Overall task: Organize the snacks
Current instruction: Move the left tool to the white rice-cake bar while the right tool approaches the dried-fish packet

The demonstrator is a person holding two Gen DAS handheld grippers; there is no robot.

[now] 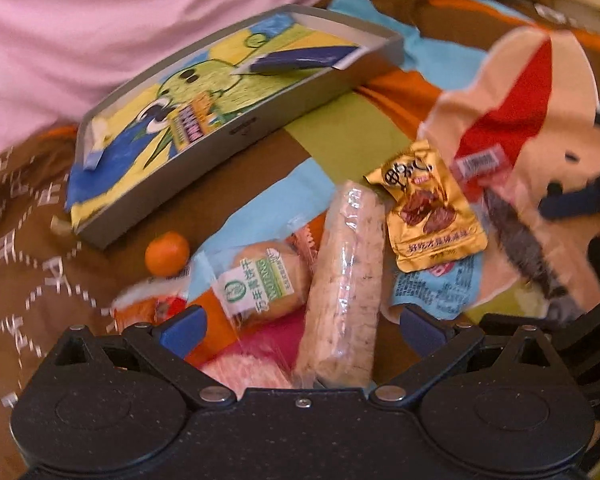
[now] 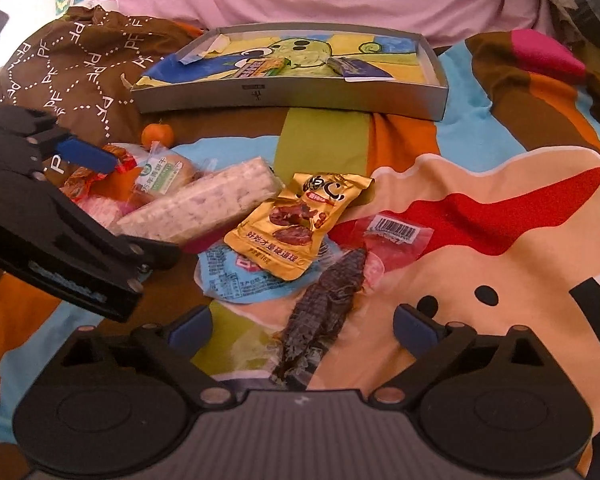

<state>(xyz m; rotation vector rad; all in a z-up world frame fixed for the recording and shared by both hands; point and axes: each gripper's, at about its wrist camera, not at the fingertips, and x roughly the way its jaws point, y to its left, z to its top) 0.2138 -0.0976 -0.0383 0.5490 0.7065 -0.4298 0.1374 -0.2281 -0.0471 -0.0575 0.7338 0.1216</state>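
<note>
We find the snacks loose on a multicoloured patterned bedspread [image 2: 324, 136]: a long clear-wrapped pale puffed-rice bar [image 1: 348, 280] touching a gold foil pouch printed with brown meat pieces [image 2: 296, 224], which overlaps a light-blue printed packet [image 2: 236, 276], with a dark dried strip in clear wrap [image 2: 320, 312] just beside them. A small round orange fruit [image 1: 167, 253] lies near the shallow grey cardboard box lid [image 2: 292, 96], which holds a dark-blue wrapper [image 1: 300, 59] on a cartoon drawing. We record the left gripper [image 1: 300, 326] spread wide, straddling the rice bar without closing on it, and the right gripper [image 2: 302, 326] equally wide, empty, with the dried strip between its fingers.
</note>
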